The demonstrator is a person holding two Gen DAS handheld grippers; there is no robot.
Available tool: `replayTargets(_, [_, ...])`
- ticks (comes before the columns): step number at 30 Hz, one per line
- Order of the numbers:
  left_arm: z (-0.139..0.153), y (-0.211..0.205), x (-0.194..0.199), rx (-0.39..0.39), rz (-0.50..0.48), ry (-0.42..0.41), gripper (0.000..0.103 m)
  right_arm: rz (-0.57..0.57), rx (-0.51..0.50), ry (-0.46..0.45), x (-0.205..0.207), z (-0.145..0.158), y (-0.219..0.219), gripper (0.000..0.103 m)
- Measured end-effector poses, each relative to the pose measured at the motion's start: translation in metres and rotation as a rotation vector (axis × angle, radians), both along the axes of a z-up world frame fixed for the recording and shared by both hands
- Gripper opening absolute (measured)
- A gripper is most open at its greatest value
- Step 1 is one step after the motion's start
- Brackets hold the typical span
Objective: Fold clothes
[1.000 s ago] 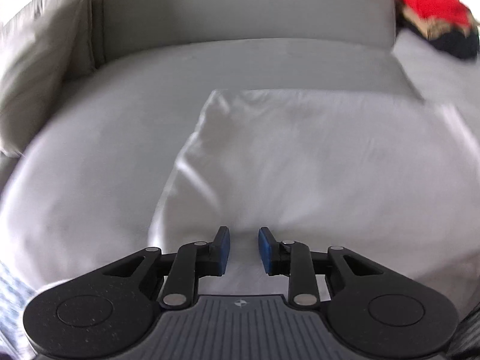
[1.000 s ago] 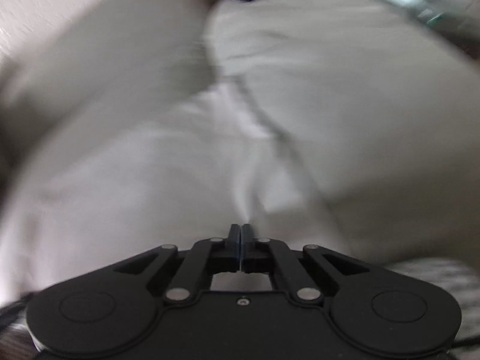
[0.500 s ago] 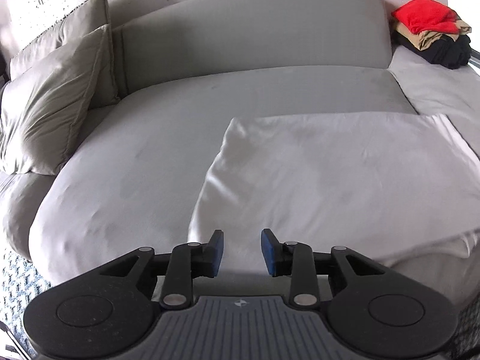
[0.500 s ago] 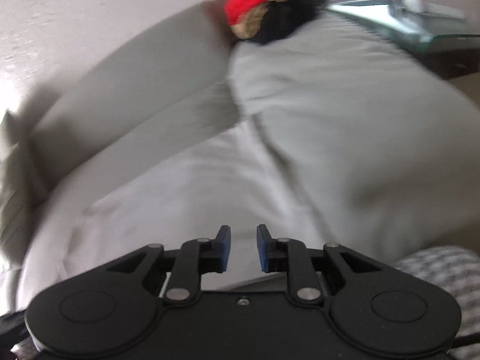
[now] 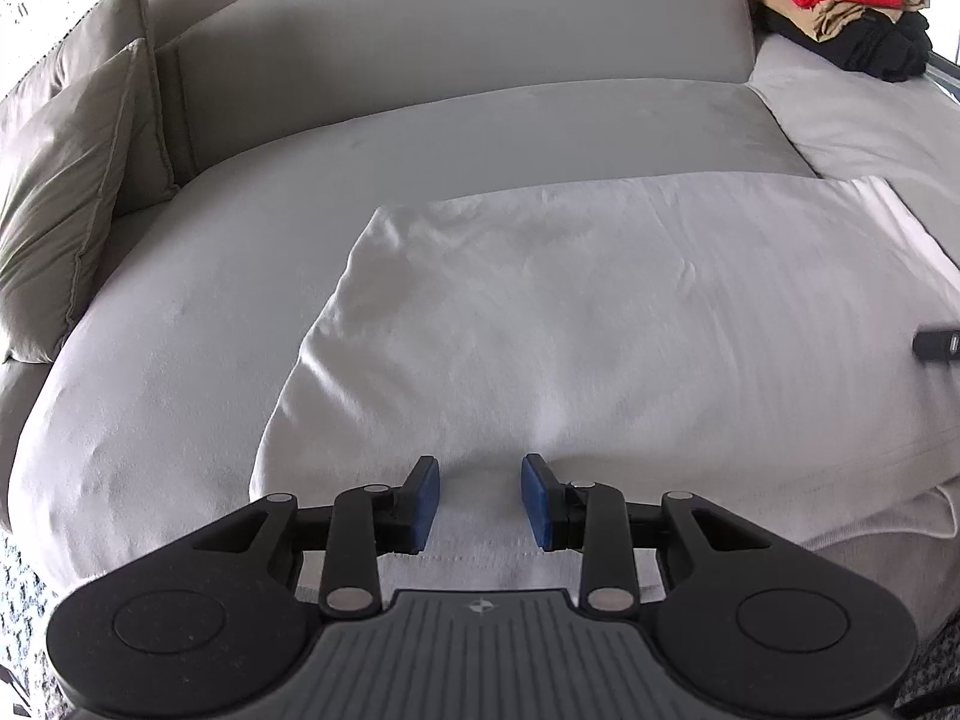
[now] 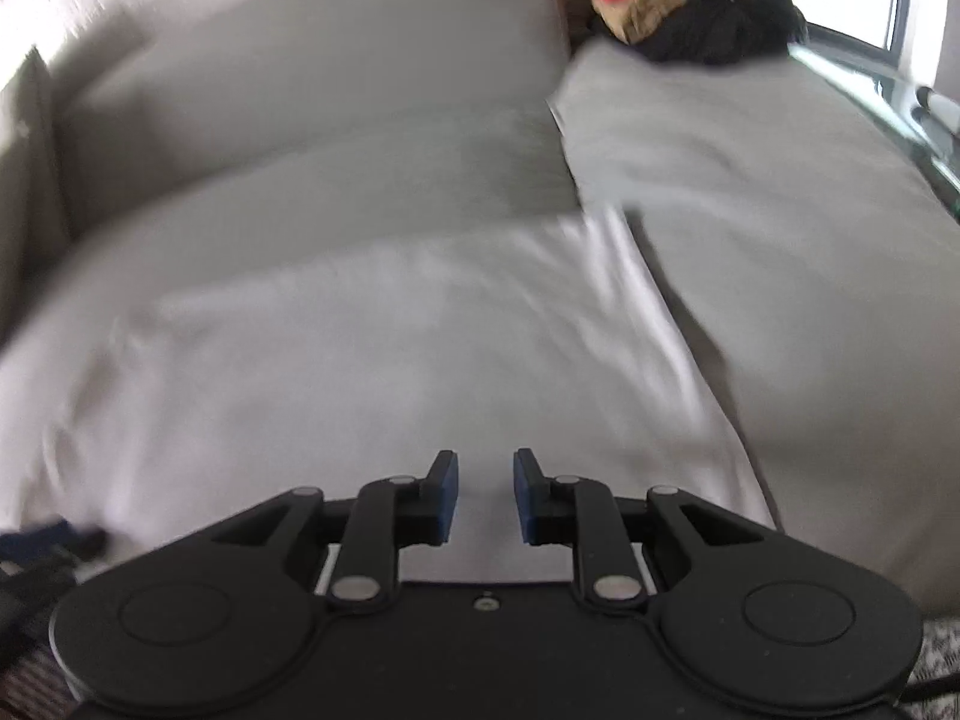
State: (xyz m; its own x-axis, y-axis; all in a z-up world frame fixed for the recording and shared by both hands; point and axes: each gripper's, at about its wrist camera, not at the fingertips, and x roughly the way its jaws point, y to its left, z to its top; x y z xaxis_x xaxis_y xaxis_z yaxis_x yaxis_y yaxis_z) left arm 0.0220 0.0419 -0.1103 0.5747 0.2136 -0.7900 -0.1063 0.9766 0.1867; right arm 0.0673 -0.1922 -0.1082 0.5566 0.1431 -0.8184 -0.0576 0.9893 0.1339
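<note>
White cloth (image 5: 600, 312) lies flat at the sofa's (image 5: 480, 120) front edge — left gripper (image 5: 479, 501) and right gripper (image 6: 485, 495) both released, jaws parted, nothing grasped; the right's just opened.

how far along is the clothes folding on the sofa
Done: a folded stack sits at the sofa's far corner. In hand: nothing; the white garment lies flat, both tongs, left and right, open above its near edge. Left: its remaining folds, then stacking.

Garment (image 5: 600, 312) flat on sofa (image 5: 198, 324); clothes pile (image 5: 840, 6) behind, right.
</note>
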Motion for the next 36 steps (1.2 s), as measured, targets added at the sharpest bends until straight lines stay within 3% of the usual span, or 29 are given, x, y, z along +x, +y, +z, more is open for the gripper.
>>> replayTargets(7, [0.004, -0.009, -0.025, 0.057, -0.059, 0.009, 0.031, 0.028, 0.05, 0.046, -0.043, 0.003, -0.02, 0.02])
replayTargets(10, [0.011, -0.018, -0.041, 0.091, -0.095, 0.081, 0.03, -0.008, 0.135, 0.139, -0.061, 0.006, -0.038, 0.022])
replayTargets(13, [0.015, -0.018, -0.055, -0.052, -0.135, 0.138, 0.031, -0.063, 0.264, 0.173, -0.074, 0.006, -0.06, 0.027])
replayTargets(14, [0.018, -0.017, -0.057, -0.087, -0.139, 0.128, 0.031, -0.096, 0.317, 0.155, -0.077, 0.007, -0.068, 0.035])
replayTargets(15, [0.022, -0.018, -0.058, -0.104, -0.14, 0.109, 0.032, -0.129, 0.371, 0.137, -0.08, 0.008, -0.076, 0.045])
replayTargets(17, [0.03, -0.021, -0.056, -0.112, -0.139, 0.073, 0.036, -0.205, 0.473, 0.099, -0.082, 0.009, -0.09, 0.053])
replayTargets(20, [0.042, -0.024, -0.053, -0.118, -0.136, 0.02, 0.039, -0.284, 0.641, 0.096, -0.08, 0.003, -0.105, 0.053])
replayTargets(24, [0.04, -0.029, -0.052, -0.147, -0.139, 0.025, 0.039, -0.338, 0.829, 0.158, -0.08, -0.021, -0.11, 0.051])
replayTargets(29, [0.033, -0.034, -0.054, -0.151, -0.149, 0.053, 0.039, -0.392, 0.868, 0.191, -0.083, -0.038, -0.106, 0.043])
replayTargets(36, [0.031, -0.038, -0.053, -0.155, -0.162, 0.05, 0.039, -0.509, 0.969, 0.189, -0.084, -0.059, -0.107, 0.042])
